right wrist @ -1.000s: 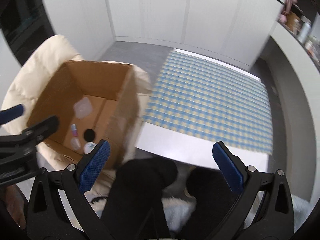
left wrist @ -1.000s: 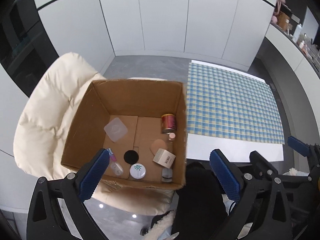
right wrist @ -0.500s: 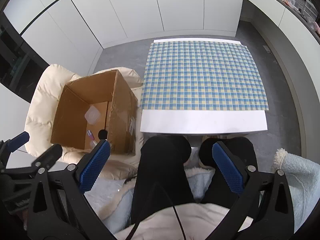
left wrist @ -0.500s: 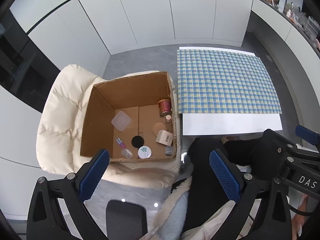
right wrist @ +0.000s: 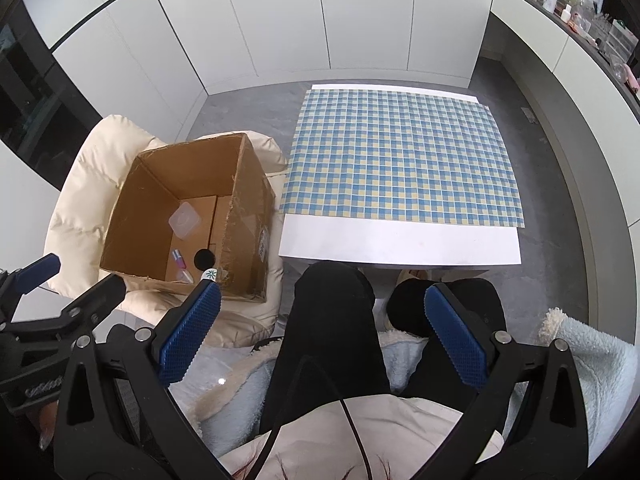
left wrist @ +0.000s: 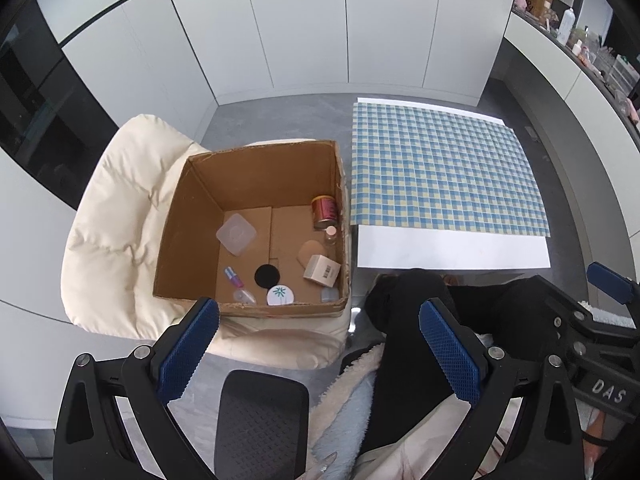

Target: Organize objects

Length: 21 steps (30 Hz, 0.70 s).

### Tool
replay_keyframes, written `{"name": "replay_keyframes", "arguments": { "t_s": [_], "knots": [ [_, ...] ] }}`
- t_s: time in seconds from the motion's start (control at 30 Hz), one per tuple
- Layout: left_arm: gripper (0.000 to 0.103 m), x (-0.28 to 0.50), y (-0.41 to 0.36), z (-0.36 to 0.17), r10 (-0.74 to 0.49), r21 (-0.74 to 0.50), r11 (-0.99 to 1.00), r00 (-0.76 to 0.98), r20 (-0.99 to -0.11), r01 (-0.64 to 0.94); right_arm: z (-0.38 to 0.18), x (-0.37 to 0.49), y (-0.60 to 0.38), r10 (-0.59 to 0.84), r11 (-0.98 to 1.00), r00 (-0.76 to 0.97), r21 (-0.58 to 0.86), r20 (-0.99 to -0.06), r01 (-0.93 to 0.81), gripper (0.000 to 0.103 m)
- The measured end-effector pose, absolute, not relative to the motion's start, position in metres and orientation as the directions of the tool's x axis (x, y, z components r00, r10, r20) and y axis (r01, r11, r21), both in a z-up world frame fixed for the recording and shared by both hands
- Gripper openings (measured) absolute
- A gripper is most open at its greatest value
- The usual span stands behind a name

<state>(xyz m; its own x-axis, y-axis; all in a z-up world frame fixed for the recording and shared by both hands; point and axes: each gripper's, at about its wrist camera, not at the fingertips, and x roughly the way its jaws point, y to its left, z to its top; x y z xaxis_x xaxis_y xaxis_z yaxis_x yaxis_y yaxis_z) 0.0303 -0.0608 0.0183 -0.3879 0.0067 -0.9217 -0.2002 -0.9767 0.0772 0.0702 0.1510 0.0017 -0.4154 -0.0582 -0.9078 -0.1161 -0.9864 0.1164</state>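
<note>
Standing upright in cardboard box (left wrist: 256, 184), red can (left wrist: 324, 213), both tools spread, empty

open cardboard box (left wrist: 256, 184) left of frame centre, holding red can (left wrist: 324, 213), clear lidded tub (left wrist: 236, 234), small boxed item (left wrist: 322, 272), white jar (left wrist: 280, 295)

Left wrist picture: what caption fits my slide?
Open left gripper above a box of small items, beside a checked table.

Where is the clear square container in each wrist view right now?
Left wrist: the clear square container lies on the cardboard box floor, left of centre.
Right wrist: the same container shows at left, deep in the box, beside its right wall.
Shared landmark: the black round disc nearer the camera.
</note>
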Motion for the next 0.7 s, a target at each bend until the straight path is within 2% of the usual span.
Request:
{"name": "replay_keyframes", "arguments": {
  "t_s": [0.47,0.7],
  "knots": [
    [0.101,0.0338,-0.0584,0.0182,-0.032,0.123,-0.972,-0.412,-0.911,-0.198,-0.0013,0.0700,0.1469,-0.029,-0.990,-0.416,0.085,-0.909,-0.116,0.103],
    [0.101,0.0319,-0.0587,0.0173,-0.007,0.096,-0.974,-0.399,-0.917,-0.204,-0.0054,0.0690,0.1503,-0.036,-0.988,-0.407,0.093,-0.913,-0.120,0.103]
  ]
}}
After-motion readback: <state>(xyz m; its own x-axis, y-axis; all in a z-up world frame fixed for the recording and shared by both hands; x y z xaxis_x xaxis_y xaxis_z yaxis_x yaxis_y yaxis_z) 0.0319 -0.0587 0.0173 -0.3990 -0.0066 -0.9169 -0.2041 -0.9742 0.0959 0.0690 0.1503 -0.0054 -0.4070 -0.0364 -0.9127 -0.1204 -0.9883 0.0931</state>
